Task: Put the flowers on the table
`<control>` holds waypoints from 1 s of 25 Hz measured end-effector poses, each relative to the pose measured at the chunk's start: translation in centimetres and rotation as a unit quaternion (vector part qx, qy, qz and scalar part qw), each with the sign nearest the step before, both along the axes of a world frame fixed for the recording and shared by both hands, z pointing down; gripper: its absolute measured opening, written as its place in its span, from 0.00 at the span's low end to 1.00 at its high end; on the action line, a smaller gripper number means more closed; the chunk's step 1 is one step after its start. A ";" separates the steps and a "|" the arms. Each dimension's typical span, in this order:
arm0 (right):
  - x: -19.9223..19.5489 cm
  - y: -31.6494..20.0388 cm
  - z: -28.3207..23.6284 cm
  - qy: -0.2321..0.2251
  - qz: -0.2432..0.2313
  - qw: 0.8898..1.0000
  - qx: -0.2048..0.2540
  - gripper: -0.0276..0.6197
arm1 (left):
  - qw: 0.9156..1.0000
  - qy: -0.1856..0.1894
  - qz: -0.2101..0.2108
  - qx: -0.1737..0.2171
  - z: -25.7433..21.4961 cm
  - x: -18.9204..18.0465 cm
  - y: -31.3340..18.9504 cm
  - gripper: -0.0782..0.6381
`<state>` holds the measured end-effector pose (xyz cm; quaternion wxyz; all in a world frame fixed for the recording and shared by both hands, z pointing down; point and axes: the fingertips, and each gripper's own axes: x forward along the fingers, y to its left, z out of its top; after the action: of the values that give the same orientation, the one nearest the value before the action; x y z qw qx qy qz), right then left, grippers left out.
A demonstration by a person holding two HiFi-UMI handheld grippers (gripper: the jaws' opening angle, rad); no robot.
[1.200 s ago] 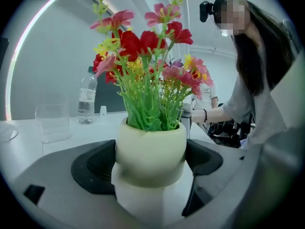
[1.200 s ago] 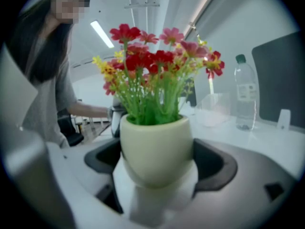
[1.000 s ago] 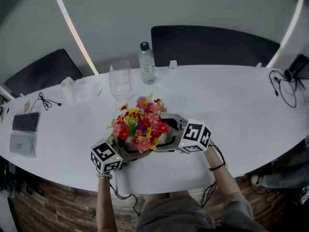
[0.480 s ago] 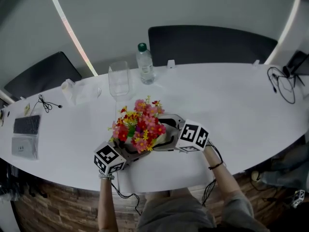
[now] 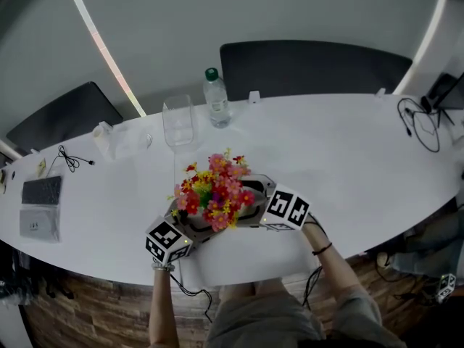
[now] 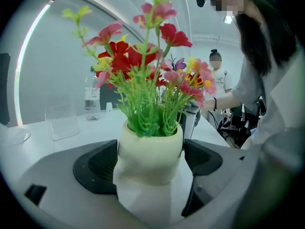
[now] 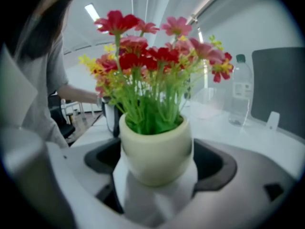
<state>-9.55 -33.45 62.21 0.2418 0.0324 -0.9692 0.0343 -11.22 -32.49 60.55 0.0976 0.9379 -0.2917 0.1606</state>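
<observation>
A cream flower pot (image 6: pixel 150 151) (image 7: pixel 156 151) filled with red, pink and yellow flowers (image 5: pixel 215 192) is near the front middle of the white table (image 5: pixel 348 158). My left gripper (image 5: pixel 197 222) (image 6: pixel 150 171) reaches in from the lower left, and its two dark jaws press the pot's sides. From the right comes my right gripper (image 5: pixel 248 206) (image 7: pixel 157 170), its jaws likewise shut against the pot. In the head view the blooms hide the pot. Whether the pot's base rests on the table cannot be told.
Behind the flowers stand a clear glass vase (image 5: pixel 177 120) and a water bottle (image 5: pixel 215 98). A plastic bag (image 5: pixel 119 138), a cable (image 5: pixel 69 158) and a keyboard (image 5: pixel 42 191) lie at the left, more cables (image 5: pixel 417 122) at the right. Dark chairs (image 5: pixel 312 67) (image 5: pixel 65 118) stand behind the table.
Both grippers and the pot have shifted slightly toward the table's near edge. Both grips on the pot are unchanged.
</observation>
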 end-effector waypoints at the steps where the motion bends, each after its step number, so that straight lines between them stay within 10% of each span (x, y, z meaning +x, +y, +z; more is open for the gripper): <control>1: 0.1 0.0 0.1 0.001 0.006 1.000 0.000 0.76 | 1.000 0.005 -0.003 0.001 -0.1 -0.1 0.0 0.73; 25: 3.5 2.2 -3.1 -0.047 0.136 0.988 -0.048 0.75 | 0.990 0.088 -0.111 -0.021 -2.2 -1.3 3.0 0.67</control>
<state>-6.07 -31.24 59.16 0.1907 0.1504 -0.9632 0.1153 -12.49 -29.47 58.39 0.1598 0.9080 -0.3806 0.0720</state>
